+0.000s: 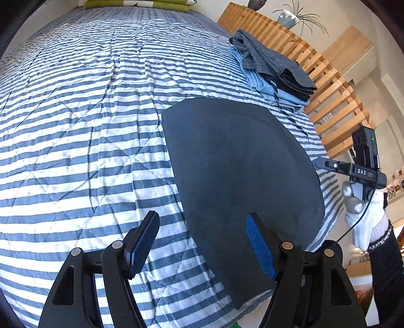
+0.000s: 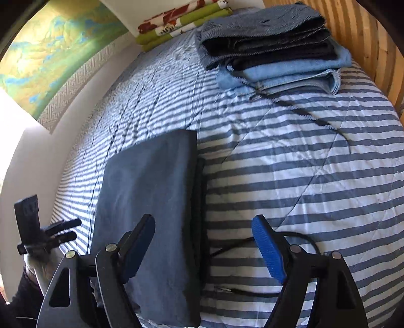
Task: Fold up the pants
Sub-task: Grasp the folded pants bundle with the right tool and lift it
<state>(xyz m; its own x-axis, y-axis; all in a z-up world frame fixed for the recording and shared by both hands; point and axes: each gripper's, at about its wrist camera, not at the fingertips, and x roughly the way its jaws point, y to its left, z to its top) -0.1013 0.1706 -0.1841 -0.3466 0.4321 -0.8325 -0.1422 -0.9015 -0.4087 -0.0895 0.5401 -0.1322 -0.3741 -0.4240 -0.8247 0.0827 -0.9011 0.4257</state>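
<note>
The dark navy pants (image 1: 240,176) lie folded into a flat, smooth rectangle on the striped bedspread (image 1: 88,126). My left gripper (image 1: 202,219) hovers open above their near left edge, with one pad over the stripes and one over the cloth. In the right wrist view the pants (image 2: 151,214) run away from me. My right gripper (image 2: 203,220) stands open over their right edge, and nothing is pinched between its pads. A white-gloved hand (image 1: 363,214) holds the right gripper beyond the pants' far side. The left gripper (image 2: 73,229) shows at the lower left.
A stack of folded clothes (image 2: 272,50), grey, black and light blue, sits further up the bed by the wooden slatted rail (image 1: 315,83). A dark drawstring (image 2: 298,111) trails from it. A black cable (image 2: 240,244) lies under my right gripper. Green patterned fabric (image 2: 181,22) lies at the bed's head.
</note>
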